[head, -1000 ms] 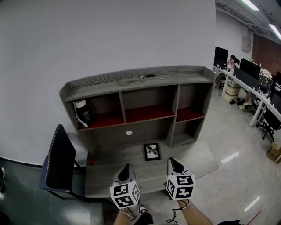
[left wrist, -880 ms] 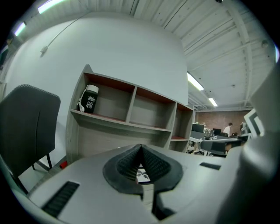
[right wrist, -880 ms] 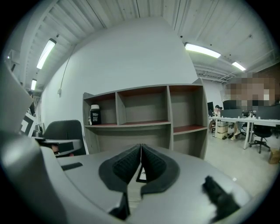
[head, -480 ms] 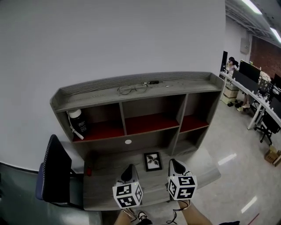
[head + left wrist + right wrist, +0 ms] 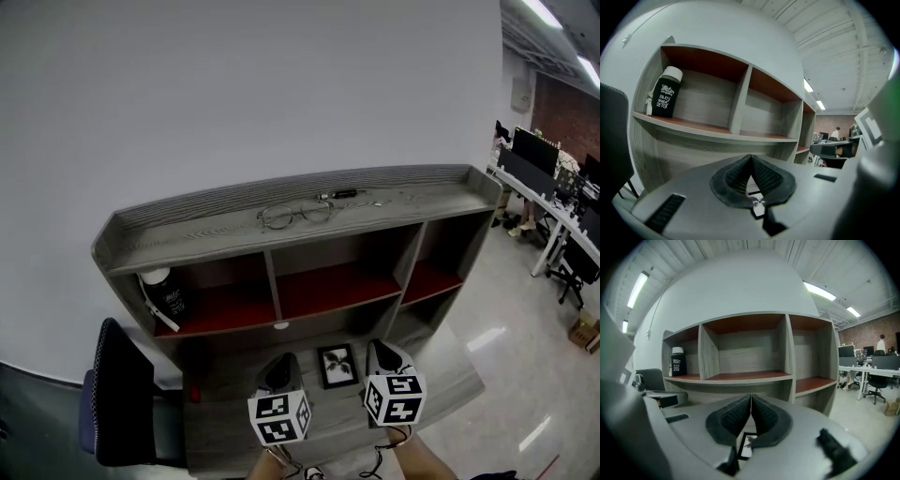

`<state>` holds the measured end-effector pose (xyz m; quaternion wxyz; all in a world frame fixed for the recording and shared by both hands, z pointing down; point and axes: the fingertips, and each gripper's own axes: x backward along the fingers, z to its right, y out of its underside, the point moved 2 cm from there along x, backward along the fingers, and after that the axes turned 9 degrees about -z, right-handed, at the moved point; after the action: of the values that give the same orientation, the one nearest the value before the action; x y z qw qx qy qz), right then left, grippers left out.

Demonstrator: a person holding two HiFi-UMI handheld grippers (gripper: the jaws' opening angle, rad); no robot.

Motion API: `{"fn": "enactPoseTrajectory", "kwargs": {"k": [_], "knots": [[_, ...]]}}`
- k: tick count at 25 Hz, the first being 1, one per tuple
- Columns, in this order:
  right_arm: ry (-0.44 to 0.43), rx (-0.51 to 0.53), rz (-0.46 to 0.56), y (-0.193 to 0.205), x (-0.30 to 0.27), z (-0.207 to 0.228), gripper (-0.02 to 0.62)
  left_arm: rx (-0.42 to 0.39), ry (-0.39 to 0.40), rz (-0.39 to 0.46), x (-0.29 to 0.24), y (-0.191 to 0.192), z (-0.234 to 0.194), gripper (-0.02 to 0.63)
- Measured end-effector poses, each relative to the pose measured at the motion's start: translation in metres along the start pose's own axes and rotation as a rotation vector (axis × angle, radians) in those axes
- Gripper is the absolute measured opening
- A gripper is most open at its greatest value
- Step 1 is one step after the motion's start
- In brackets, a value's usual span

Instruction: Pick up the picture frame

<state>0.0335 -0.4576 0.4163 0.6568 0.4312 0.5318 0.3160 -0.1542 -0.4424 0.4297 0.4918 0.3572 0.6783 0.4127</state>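
Only the head view showed the wire eyeglasses (image 5: pixel 295 214) on the grey wood-grain shelf unit (image 5: pixel 187 234), on its ribbed top. The black-rimmed picture frame (image 5: pixel 337 365) sat on the desk (image 5: pixel 225 375) between the left gripper (image 5: pixel 281 364) and the right gripper (image 5: pixel 382 349) — both clenched on nothing, their ribbed pads (image 5: pixel 736 416) together.

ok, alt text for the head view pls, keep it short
A small black picture frame sits on a grey desk between the left gripper and right gripper, both shut and empty. Above, the shelf unit holds glasses on top and a dark bottle in its left compartment.
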Motion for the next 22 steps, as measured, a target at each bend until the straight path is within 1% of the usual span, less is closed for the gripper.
{"fn": "enactPoseTrajectory", "kwargs": {"k": [5,10,18,22], "knots": [[0.025,0.007,-0.010,-0.009,-0.020,0.001,0.032,0.038,0.032,-0.010,-0.027,-0.004,-0.011,0.012],[0.056,-0.002,-0.042,-0.003,-0.035,0.008,0.032,0.048,0.059,-0.038,-0.048,0.003,-0.012,0.012],[0.068,-0.026,-0.100,0.020,-0.047,0.021,0.032,0.084,0.050,-0.087,-0.067,0.020,-0.017,0.012],[0.037,-0.025,-0.114,0.023,-0.059,0.018,0.032,0.089,0.034,-0.098,-0.068,0.024,-0.017,0.012]]}}
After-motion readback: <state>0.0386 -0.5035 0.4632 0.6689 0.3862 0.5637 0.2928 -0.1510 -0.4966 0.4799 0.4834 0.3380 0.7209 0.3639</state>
